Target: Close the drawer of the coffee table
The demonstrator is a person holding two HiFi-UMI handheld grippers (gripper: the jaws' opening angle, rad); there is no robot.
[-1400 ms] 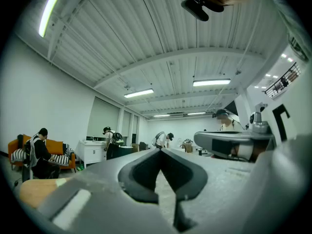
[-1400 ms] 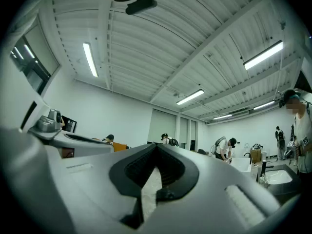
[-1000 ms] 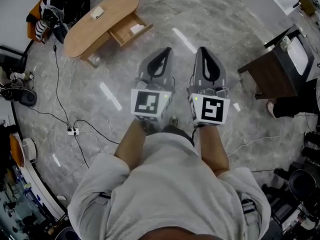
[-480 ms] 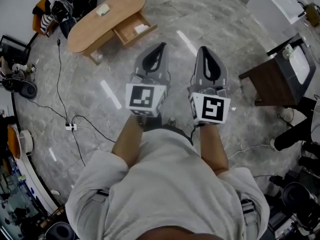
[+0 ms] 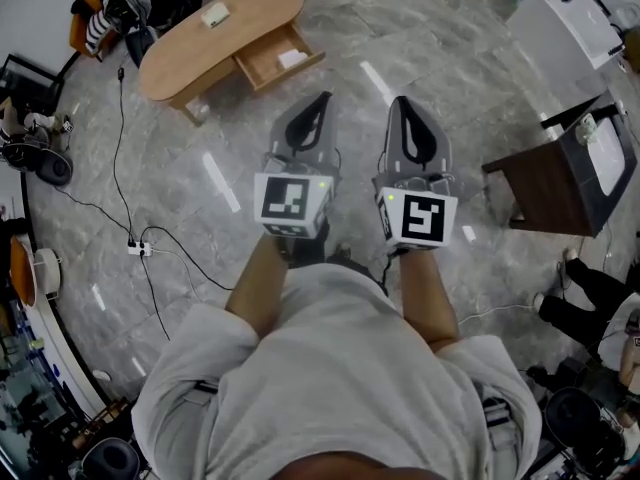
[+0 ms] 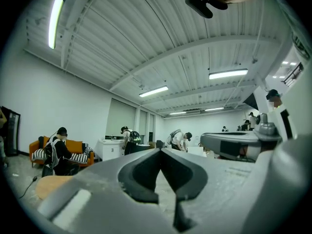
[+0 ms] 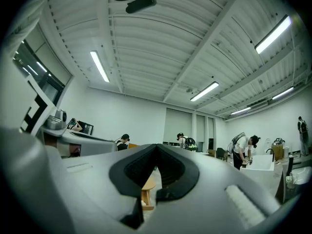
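Over the last sec I shift fwd, left tongs and right tongs both pinched together w/ nothing in them. The drawer still hangs open from the oval desk, well ahead-left. So approach only, I reckon, no push yet.

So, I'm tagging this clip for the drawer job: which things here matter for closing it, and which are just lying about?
For the job:
- coffee table
- its open drawer
- left gripper and right gripper, both shut and empty

Lying about:
- power strip on the floor
- dark side table
- white table
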